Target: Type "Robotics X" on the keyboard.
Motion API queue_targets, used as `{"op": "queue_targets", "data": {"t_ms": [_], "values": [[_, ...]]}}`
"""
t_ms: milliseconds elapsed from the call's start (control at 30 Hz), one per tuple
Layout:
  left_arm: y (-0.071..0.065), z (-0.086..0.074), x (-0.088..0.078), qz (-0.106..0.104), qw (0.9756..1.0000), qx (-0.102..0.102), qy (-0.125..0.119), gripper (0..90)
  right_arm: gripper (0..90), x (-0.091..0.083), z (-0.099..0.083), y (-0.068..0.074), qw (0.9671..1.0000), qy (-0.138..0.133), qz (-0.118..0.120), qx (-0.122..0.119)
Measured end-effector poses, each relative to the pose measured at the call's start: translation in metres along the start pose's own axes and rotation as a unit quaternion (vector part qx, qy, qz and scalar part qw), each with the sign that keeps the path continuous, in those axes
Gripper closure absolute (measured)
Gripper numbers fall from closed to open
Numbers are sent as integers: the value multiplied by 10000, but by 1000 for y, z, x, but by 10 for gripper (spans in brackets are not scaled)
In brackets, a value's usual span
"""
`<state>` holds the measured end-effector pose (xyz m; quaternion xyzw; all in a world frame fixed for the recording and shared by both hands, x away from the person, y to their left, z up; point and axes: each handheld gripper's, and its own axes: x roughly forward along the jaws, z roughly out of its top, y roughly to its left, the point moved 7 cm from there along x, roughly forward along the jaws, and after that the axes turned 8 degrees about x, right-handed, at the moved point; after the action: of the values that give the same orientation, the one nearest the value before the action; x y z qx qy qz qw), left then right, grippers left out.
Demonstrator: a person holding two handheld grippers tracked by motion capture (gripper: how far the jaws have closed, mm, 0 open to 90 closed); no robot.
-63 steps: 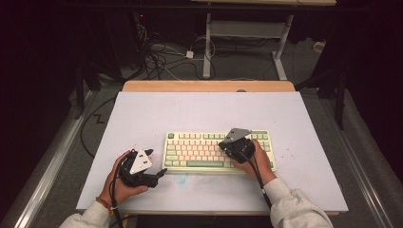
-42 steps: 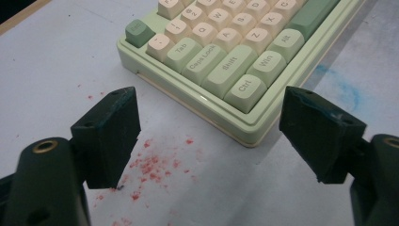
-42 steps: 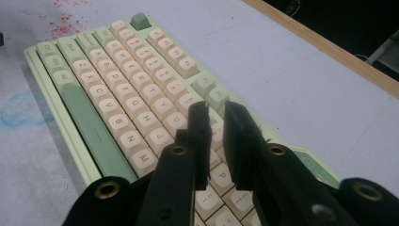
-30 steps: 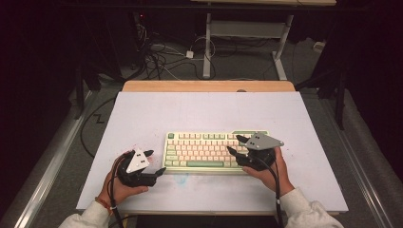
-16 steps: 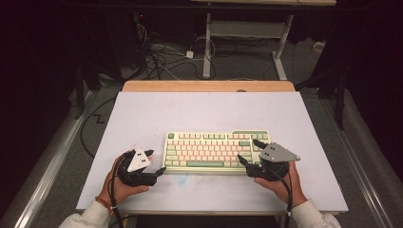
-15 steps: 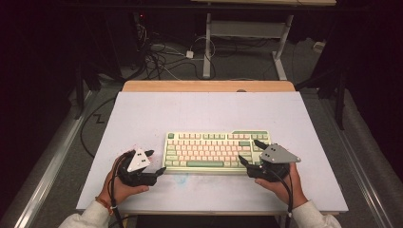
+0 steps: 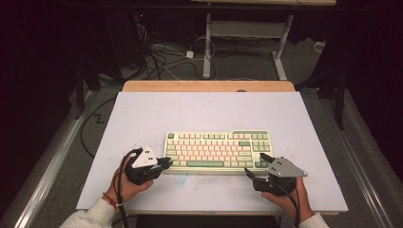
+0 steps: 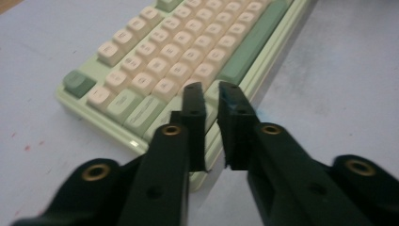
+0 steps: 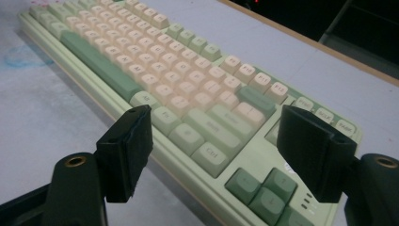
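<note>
We see the green-and-cream keyboard (image 7: 217,150) lying mid-desk (image 7: 142,114). Our left tongs (image 8: 210,101) have just been closing (nearly clenched now, nothing between them) over its lower-left corner. Our right tongs (image 9: 214,141) stand wide apart, released, at its lower-right corner near the arrow keys (image 9: 263,186).

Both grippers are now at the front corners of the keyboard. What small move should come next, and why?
Probably close the right gripper on the keyboard. Its jaws stand wide open around the front right corner, pads not touching. The left gripper has just been closing at the front left corner, its jaws almost together. Whether it pinches the edge I cannot tell.
</note>
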<state>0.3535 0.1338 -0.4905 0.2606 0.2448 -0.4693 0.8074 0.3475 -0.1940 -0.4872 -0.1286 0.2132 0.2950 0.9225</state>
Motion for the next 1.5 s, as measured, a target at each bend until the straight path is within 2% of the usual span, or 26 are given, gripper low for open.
{"op": "queue_targets", "data": {"t_ms": [67,233,300,500,700,900,1167,1267,1400,1500], "values": [[-1,9,5,-107,9999,108,83,879,279,0,0,0,10000,21,-48,-66],[-2,28,21,-158,9989,326,298,880,284,3,-1,1,9999,60,-72,-102],[-2,36,29,-253,9985,367,311,880,286,5,-2,1,9999,91,-84,-89],[-2,55,53,-331,9970,522,464,880,289,7,-3,2,9999,126,-56,-104],[-1,66,75,-338,9960,576,587,880,289,9,-5,2,9998,172,-27,-115],[-4,68,92,-423,9942,633,764,881,290,10,-7,2,9997,222,-26,-140],[-4,65,103,-471,9922,663,946,880,291,11,-8,2,9996,244,-11,-154],[-5,66,104,-461,9925,687,895,880,293,10,-7,2,9996,231,-28,-170],[0,70,95,-368,9958,582,608,872,298,7,-3,1,9998,54,-87,-179],[4,71,86,-284,9971,541,459,865,298,7,-3,0,9998,82,-107,-155]]}}
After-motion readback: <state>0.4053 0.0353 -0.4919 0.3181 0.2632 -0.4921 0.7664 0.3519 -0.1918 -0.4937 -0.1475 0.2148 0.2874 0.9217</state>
